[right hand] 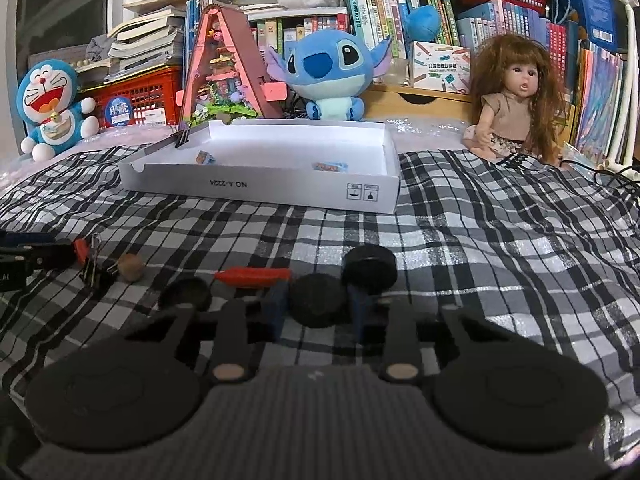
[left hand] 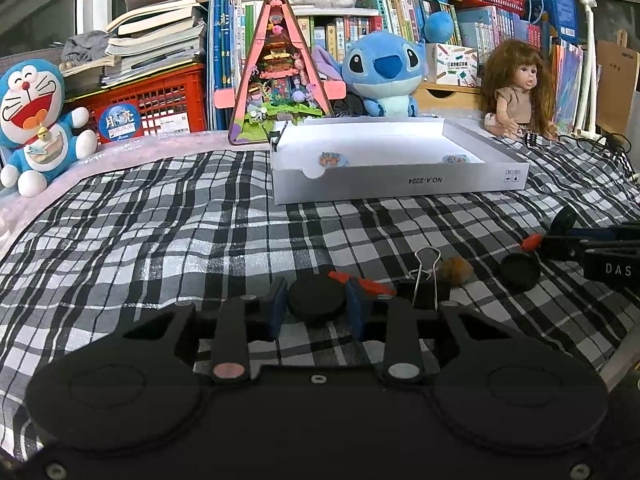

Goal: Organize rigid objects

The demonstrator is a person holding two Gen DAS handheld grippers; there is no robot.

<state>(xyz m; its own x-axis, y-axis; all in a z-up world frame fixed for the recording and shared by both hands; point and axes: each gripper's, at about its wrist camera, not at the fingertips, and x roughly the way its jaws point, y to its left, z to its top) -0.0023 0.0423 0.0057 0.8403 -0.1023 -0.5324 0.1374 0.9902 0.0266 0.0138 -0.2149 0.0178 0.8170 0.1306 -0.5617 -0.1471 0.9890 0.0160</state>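
My left tongs point(left hand: 318, 306) squeeze a round black puck point(left hand: 317, 305) low on the checked cloth point(left hand: 160, 220). My right tongs point(right hand: 316, 306) squeeze another black puck point(right hand: 316, 305) too. The white box point(left hand: 400, 184) sits far ahead, a binder clip point(left hand: 425, 280) just right

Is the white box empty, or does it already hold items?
Not empty: the open white box holds two small colourful items on its floor, and a binder clip sits on its rim.
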